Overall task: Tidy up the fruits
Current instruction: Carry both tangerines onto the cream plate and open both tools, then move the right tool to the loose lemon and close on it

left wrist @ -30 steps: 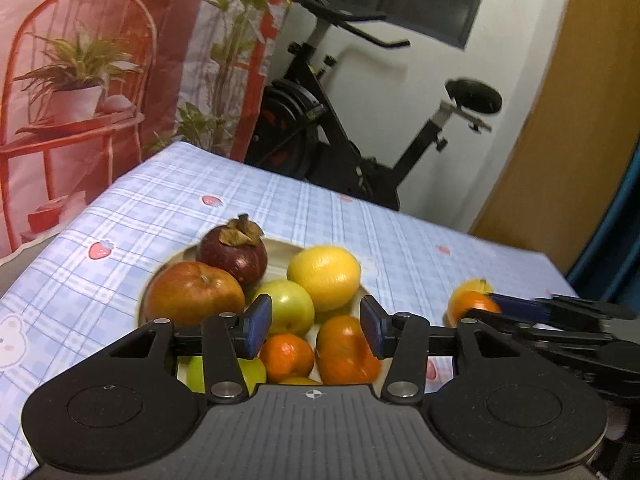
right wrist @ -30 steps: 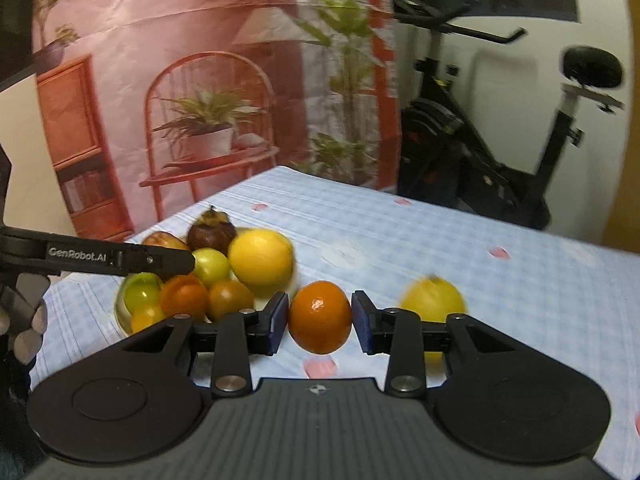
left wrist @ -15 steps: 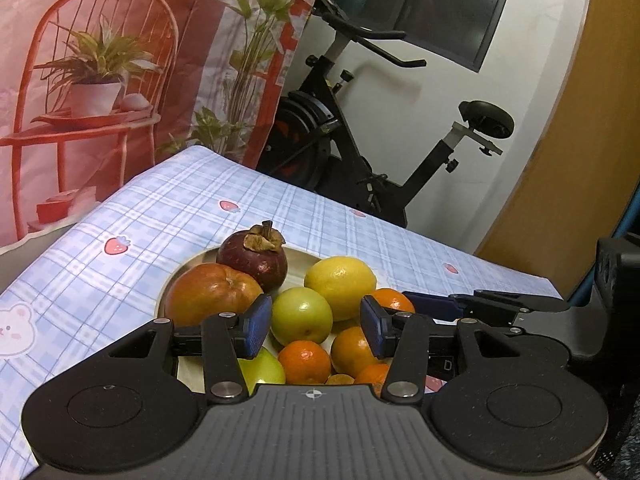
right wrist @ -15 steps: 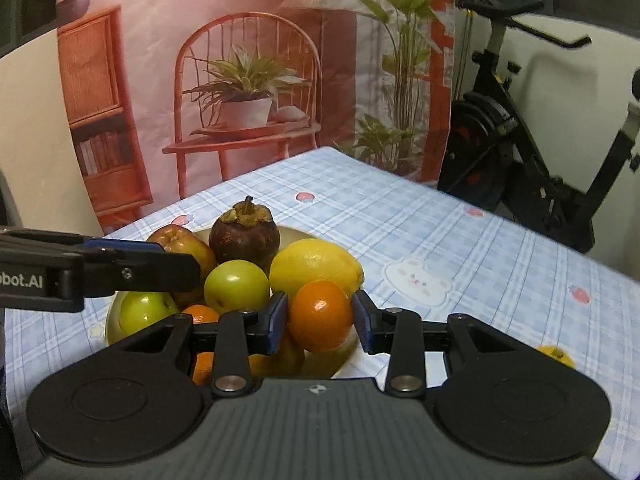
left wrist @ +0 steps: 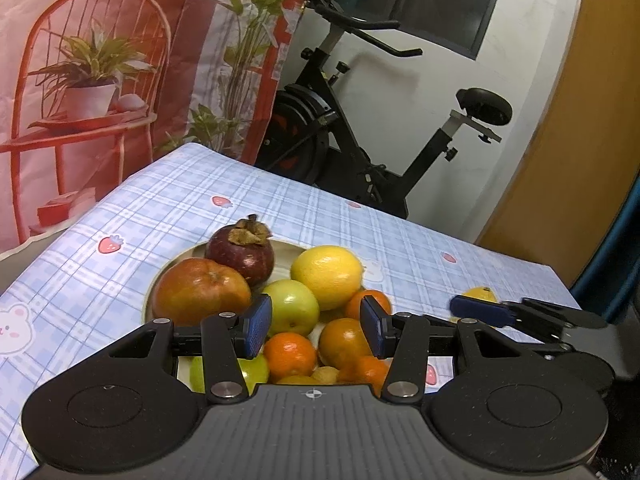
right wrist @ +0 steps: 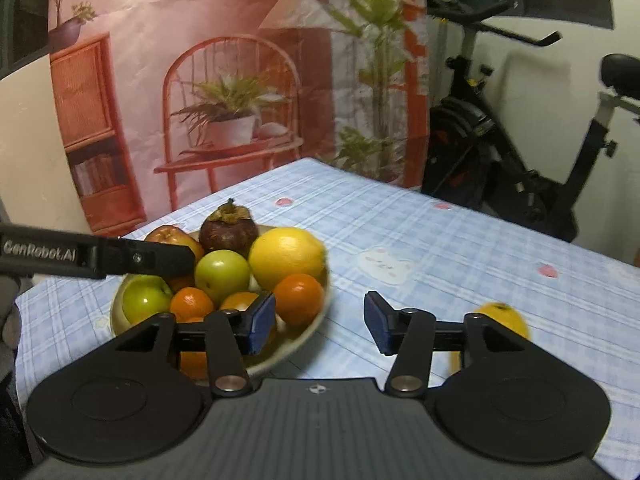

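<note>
Yellow fruit lies alone on the bench, right of the bowl and just right of the right gripper, whose jaws gape empty; left gripper likewise empty over the bowl

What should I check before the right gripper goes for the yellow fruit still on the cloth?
1. Right gripper open and holding nothing: ok.
2. Orange resting in the bowl at its near rim, clear of the fingers: ok.
3. Yellow fruit alone on the cloth, nothing beside it: ok.
4. Fruit lined up between the jaws: not ok, it sits to the right, partly behind the right finger.
5. Left gripper open over the bowl, clear of that path: ok.
6. Room in the bowl for one more: cannot tell.
</note>
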The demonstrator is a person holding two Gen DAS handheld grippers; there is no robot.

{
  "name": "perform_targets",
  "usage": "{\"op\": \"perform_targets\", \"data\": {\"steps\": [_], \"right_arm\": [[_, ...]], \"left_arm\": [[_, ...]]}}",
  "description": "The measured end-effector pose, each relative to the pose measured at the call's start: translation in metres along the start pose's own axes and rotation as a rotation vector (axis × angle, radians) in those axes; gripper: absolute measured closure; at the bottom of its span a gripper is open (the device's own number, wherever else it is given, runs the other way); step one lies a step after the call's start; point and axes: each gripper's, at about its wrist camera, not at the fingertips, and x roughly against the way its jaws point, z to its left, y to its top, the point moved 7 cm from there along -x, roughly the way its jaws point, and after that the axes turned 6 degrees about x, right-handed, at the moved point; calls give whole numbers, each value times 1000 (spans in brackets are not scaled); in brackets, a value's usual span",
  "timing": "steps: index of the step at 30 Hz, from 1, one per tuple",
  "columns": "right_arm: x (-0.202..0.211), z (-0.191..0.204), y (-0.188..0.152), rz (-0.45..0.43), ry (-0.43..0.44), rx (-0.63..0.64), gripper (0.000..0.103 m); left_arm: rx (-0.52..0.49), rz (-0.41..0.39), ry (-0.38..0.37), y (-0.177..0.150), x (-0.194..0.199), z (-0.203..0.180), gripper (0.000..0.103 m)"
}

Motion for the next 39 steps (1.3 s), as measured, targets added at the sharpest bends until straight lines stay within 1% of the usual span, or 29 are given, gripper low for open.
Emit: {"op": "perform_targets", "data": {"steps": [4, 6, 7, 8, 10, 12, 14, 17, 21, 27, 30, 33, 39], "right_arm": [[19, -17, -7, -42, -73, -3, 48], [27, -28, -10, -61, -116, -24, 44], [30, -35, -12, -71, -135, -39, 40], [33, -41, -13, -79, -150, -52, 34], [37, -51, -16, -94, -182, -73, 29], [38, -59, -19, -98, -195, -84, 29], [35, -66, -22, -95, -199, -86, 29], [29, -73, -27, -80, -202, -84, 29], [20, -79, -33, -43, -193, -84, 29], [14, -85, -41, -21, -171, -61, 31], [9, -86, -44, -2, -159, -38, 33], [3, -88, -47, 27, -135, -51, 36], [4, -95, -50, 34, -132, -95, 38]], "left_arm": [[-26, 7, -13, 3, -2, -18, 52], [-42, 10, -23, 6, -4, -29, 51], [-46, 12, -30, 7, -6, -34, 50], [-49, 16, -38, 8, -7, -39, 46], [-51, 28, -59, 9, -13, -51, 40], [-60, 35, -80, 11, -20, -63, 40], [-83, 51, -96, 10, -29, -76, 40], [-113, 116, -129, 6, -48, -93, 40], [-127, 169, -152, 0, -69, -107, 40], [-115, 248, -177, -10, -97, -118, 40], [-113, 276, -187, -16, -107, -122, 40], [-104, 298, -193, -20, -116, -124, 40], [-96, 335, -198, -29, -134, -131, 40]]}}
